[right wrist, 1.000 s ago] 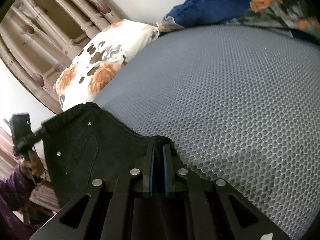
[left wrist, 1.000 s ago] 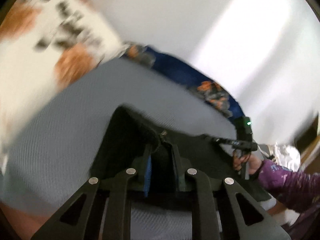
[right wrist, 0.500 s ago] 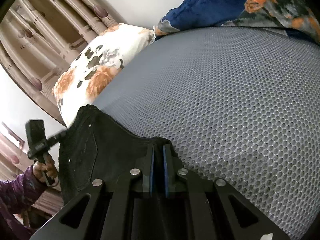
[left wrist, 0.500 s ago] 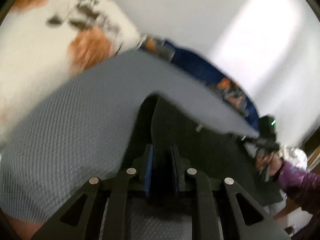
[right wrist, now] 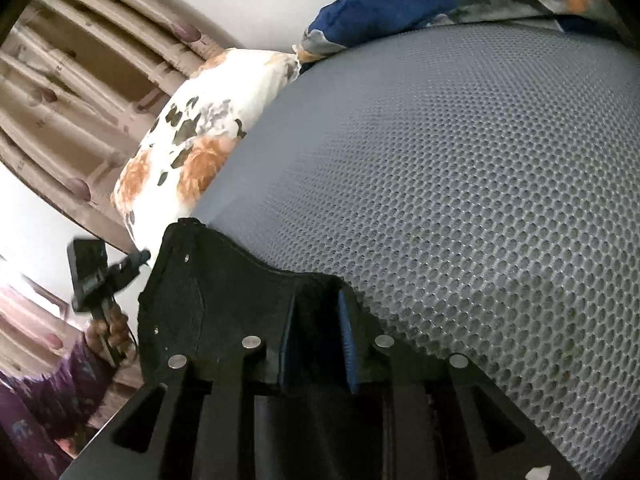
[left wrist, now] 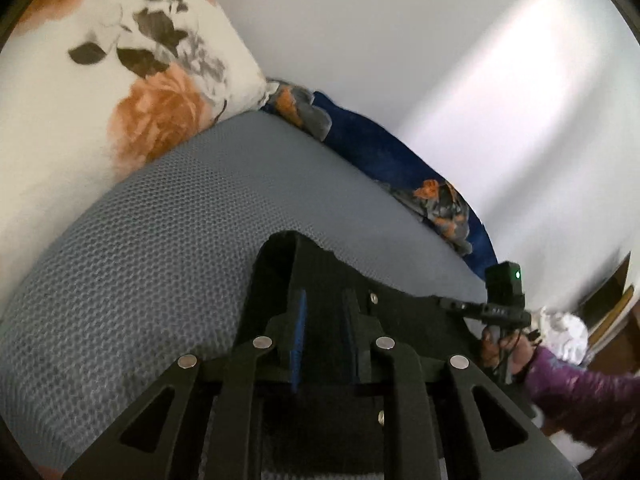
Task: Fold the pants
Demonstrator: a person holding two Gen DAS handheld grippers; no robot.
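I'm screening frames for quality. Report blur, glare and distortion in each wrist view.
Left wrist: fisheye bends the grey mattress into a dome; a bright, washed-out patch lies on the wall; the sleeve is smeared. Right wrist: mesh is crisp near the pants, the floral pillow is soft, the lower-left is overexposed, and the blue blanket is blurred.

One pair of black pants, two grippers with two fingers each, one floral pillow, one blue floral blanket, one grey mesh mattress
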